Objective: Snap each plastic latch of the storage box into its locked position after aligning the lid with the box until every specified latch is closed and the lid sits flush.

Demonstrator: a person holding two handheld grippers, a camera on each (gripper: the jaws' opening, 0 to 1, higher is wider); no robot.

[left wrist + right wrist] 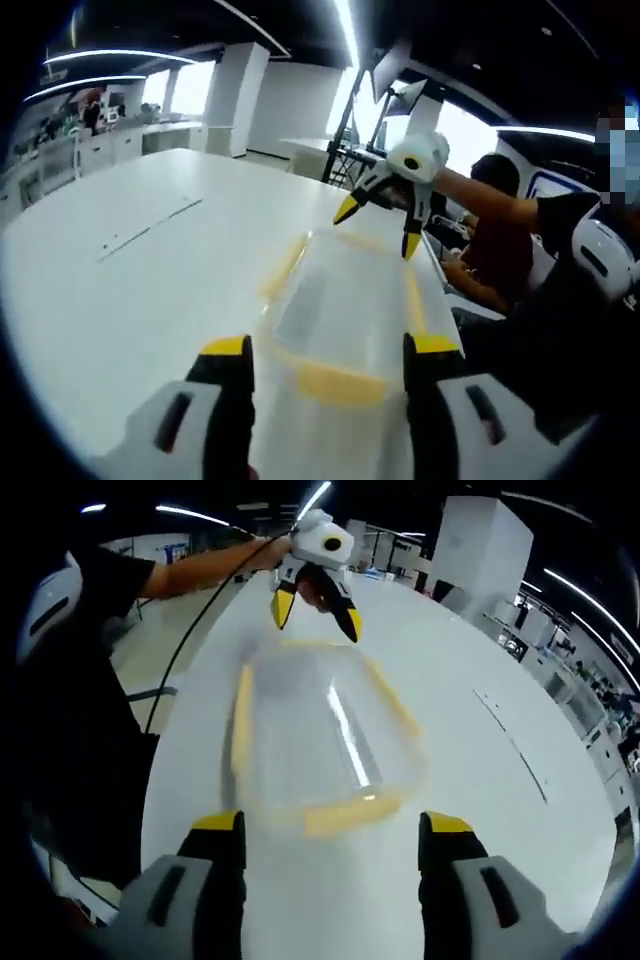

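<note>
Storage box [345,310] lies flat on the white table [130,260], long axis running between your two grippers. Clear body, yellow rim and latches; motion blur smears both views, so whether any latch is snapped down cannot be told.

Left gripper view: your left gripper [328,352] has its jaws released, spread wide, yellow tips on either side of the near short end of the box. The yellow latch [335,383] at that end sits between the two tips, slightly ahead of them. Contact between tips and box cannot be told through the blur. At the far short end your right gripper [380,225] hangs just above the rim, jaws parted, tips pointing down at the box.

Right gripper view: your right gripper [332,828] is likewise released, jaws wide apart. The box [320,735] lies ahead of and between the tips, its near yellow latch [345,812] just beyond them and apart from both. The clear lid [300,720] shows a bright streak of reflected light. At the far end your left gripper [312,618] hovers over the rim, jaws parted, yellow tips angled down; a cable [190,640] runs from it along your bare forearm.

Beyond the table in the left gripper view: a seated person [495,250] in a dark red top, near the table's far right edge.
</note>
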